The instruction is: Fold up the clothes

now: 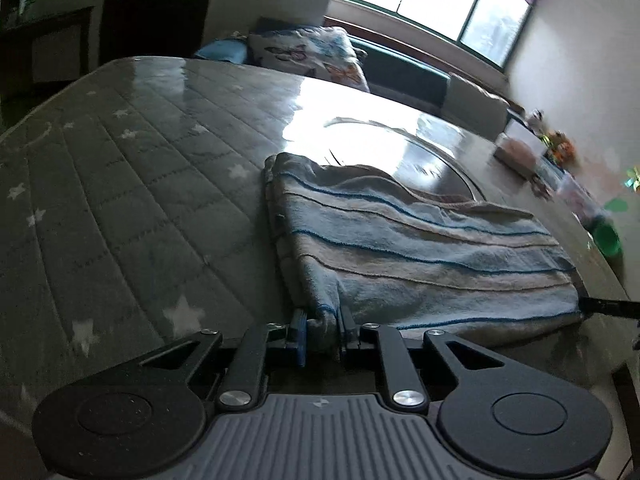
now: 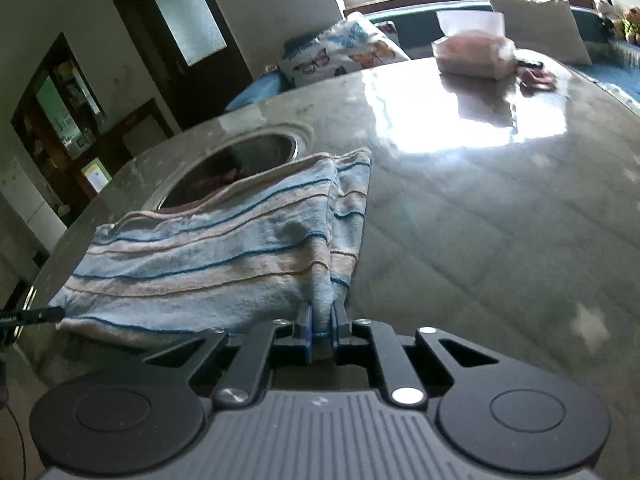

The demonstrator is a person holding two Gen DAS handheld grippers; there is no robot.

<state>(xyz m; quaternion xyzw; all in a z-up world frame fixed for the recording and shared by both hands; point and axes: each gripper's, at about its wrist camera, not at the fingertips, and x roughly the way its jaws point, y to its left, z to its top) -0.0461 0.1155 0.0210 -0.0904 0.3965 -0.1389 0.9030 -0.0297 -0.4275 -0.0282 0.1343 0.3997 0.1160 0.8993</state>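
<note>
Gripping a blue-and-beige striped towel (image 1: 420, 248) at two near corners over a glossy, star-printed quilted cover (image 1: 120, 184) on the bench. Left gripper (image 1: 322, 330) clenching a bunched corner of the cloth between its blue-padded fingers (image 1: 299, 330), seen low in the left wrist view. Right gripper (image 2: 322, 334) pinching the opposite near corner, folds rising straight out from between its fingers (image 2: 306, 332) in the right wrist view. Lying doubled over in layers, with the stripes running crosswise and the far edge rumpled and lifted slightly off the surface. Partly covering a dark round recess (image 2: 240, 164) set into the bench top, just beyond the far edge of the towel. Catching bright window (image 1: 436, 4) glare on the shiny cover past the cloth. Sitting well beyond, near the far side of the bench: a pink tissue pack (image 2: 474, 54) with a white sheet sticking up. Resting on blue seating behind the bench: a butterfly-print pillow (image 1: 308, 54) and a plain white pillow (image 2: 540, 24). Showing blurred at the right rim of the left wrist view: small colourful items, among them something green (image 1: 606, 236), too indistinct to name. Standing at the left of the room: a dark door with a frosted pane (image 2: 188, 12).
</note>
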